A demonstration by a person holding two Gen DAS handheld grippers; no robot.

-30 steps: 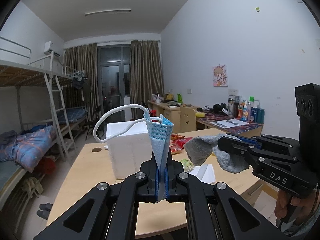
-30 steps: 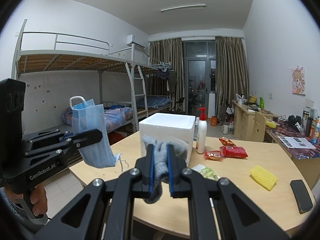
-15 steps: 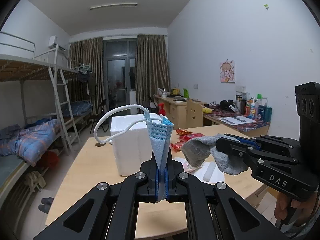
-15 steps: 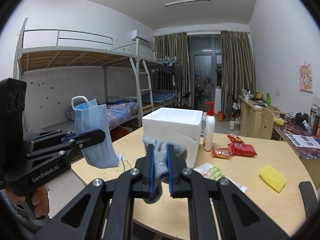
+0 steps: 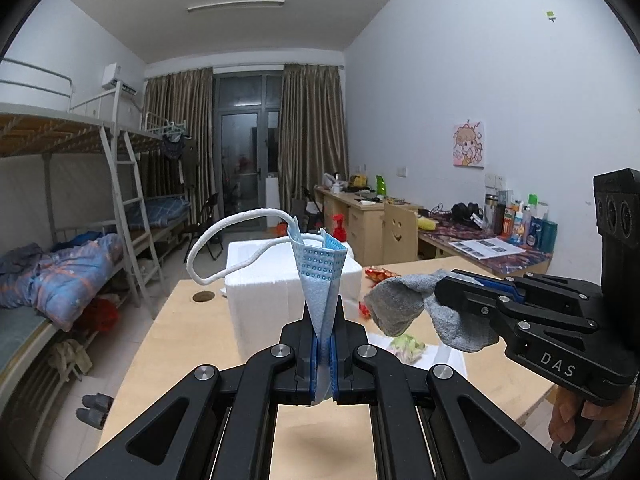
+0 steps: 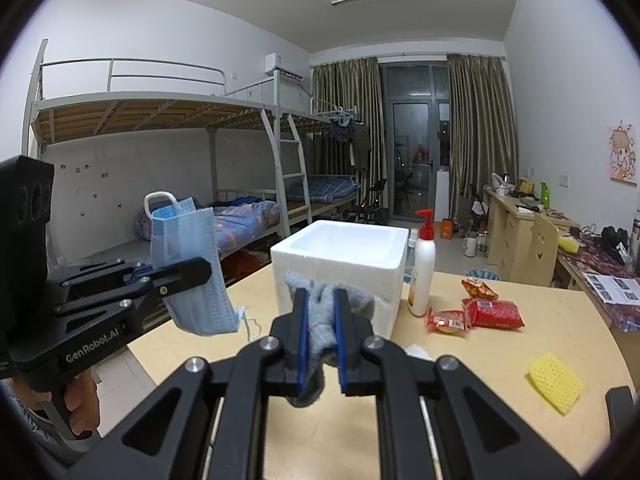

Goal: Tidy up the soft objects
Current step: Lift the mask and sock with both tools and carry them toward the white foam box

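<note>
My left gripper (image 5: 324, 326) is shut on a folded blue face mask (image 5: 320, 280) with a white ear loop, held above the wooden table (image 5: 184, 344). It also shows in the right wrist view (image 6: 192, 276), with the mask (image 6: 192, 264) hanging from it. My right gripper (image 6: 321, 312) is shut on a grey sock (image 6: 326, 316); in the left wrist view the sock (image 5: 404, 306) droops from it (image 5: 448, 288). An open white foam box (image 6: 340, 268) stands on the table just beyond both grippers.
A white pump bottle (image 6: 422, 276) stands right of the box. Red snack packets (image 6: 492, 312), a yellow sponge (image 6: 554, 382) and white paper (image 5: 448, 360) lie on the table. A bunk bed (image 6: 160, 120) is to the left, desks (image 5: 400, 228) along the right wall.
Both grippers have moved closer to the foam box and a little higher, still holding the mask and the sock. The box looks larger in both views.
</note>
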